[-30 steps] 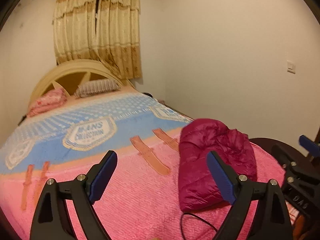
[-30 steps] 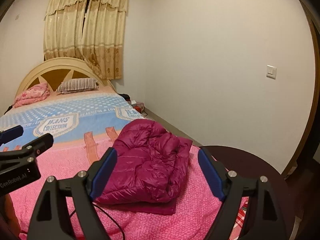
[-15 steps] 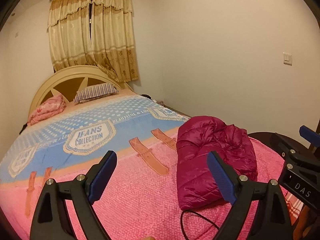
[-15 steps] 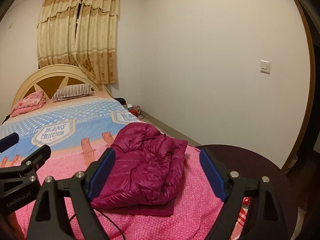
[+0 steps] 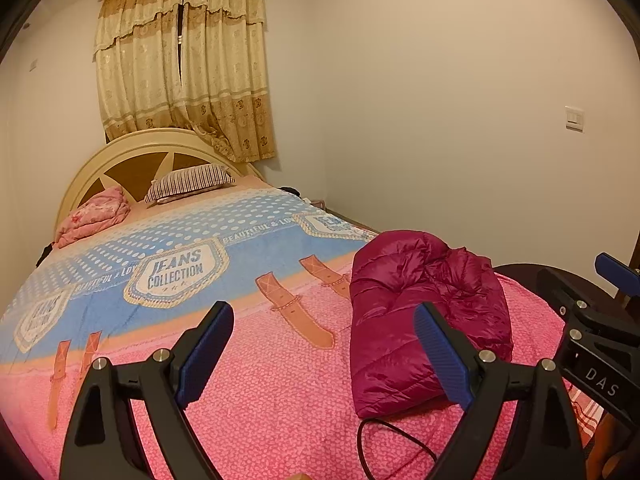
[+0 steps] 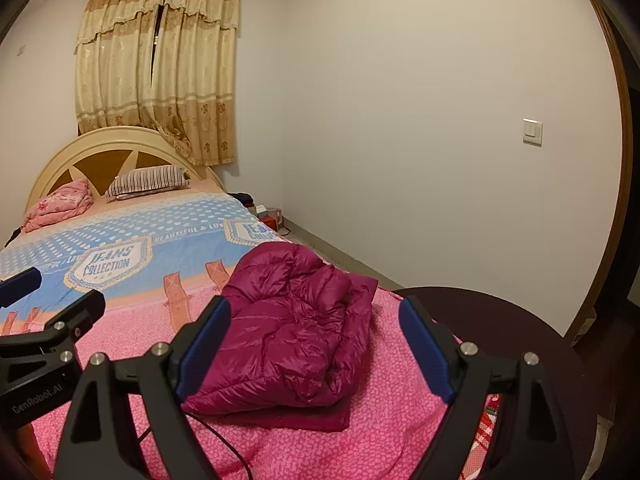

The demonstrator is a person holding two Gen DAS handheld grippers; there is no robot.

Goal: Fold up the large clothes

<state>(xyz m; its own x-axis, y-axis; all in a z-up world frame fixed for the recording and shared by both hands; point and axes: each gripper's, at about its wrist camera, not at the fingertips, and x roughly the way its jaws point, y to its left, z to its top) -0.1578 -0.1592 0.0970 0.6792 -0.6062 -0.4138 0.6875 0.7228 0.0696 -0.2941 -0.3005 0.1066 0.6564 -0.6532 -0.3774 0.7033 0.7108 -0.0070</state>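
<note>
A magenta puffer jacket (image 5: 424, 312) (image 6: 296, 332) lies folded in a thick bundle on the pink end of the bed cover (image 5: 272, 400), near the bed's right side. My left gripper (image 5: 324, 320) hangs open above the cover, to the left of the jacket, with nothing between its blue pads. In the right wrist view my right gripper (image 6: 314, 314) is open too, held back from the jacket, which shows between its fingers untouched. Each gripper appears at the edge of the other's view.
A black cable (image 5: 396, 440) curls on the cover just in front of the jacket. A striped pillow (image 5: 188, 182) and a pink folded blanket (image 5: 94, 216) lie by the headboard. A dark round table (image 6: 520, 340) stands at the bed's right corner, with a wall beyond.
Both views have tilted up slightly, so the bed and jacket sit lower in the frame. The jacket has not moved and both grippers stay open.
</note>
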